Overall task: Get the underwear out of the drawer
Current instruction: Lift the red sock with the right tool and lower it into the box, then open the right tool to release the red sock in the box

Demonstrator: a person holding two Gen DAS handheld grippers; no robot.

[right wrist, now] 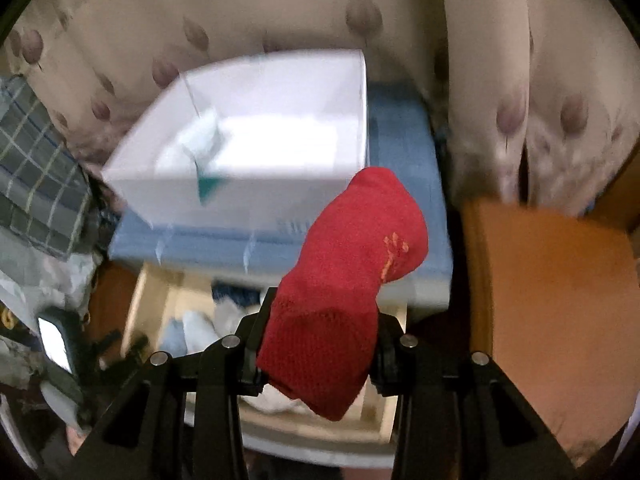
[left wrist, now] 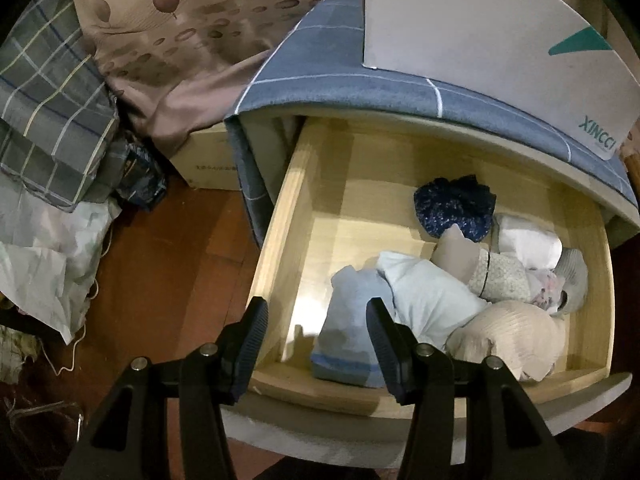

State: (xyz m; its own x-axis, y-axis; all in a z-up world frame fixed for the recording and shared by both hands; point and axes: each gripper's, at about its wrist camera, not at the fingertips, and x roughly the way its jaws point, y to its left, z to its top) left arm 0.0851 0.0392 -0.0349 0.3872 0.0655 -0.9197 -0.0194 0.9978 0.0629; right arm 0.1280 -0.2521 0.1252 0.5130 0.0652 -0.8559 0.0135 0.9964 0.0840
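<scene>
The pale wooden drawer (left wrist: 280, 216) stands pulled out and holds several folded pieces: a light blue bundle (left wrist: 348, 340), a paler blue one (left wrist: 428, 296), a beige one (left wrist: 516, 336) and a dark blue speckled one (left wrist: 456, 208). My left gripper (left wrist: 316, 320) hangs open just above the drawer's near left corner. One finger is over the side wall, the other over the light blue bundle. In the right wrist view my right gripper (right wrist: 324, 316) is shut on a red knitted piece (right wrist: 344, 280), held high above the drawer (right wrist: 140, 304).
A white box (left wrist: 480, 32) (right wrist: 260, 132) sits on the blue checked cloth (left wrist: 340, 80) covering the cabinet top. Plaid bedding (left wrist: 52, 120) and a cardboard box (left wrist: 208, 160) lie left on the brown floor. An orange wooden surface (right wrist: 552, 300) stands right; a patterned curtain (right wrist: 280, 12) hangs behind.
</scene>
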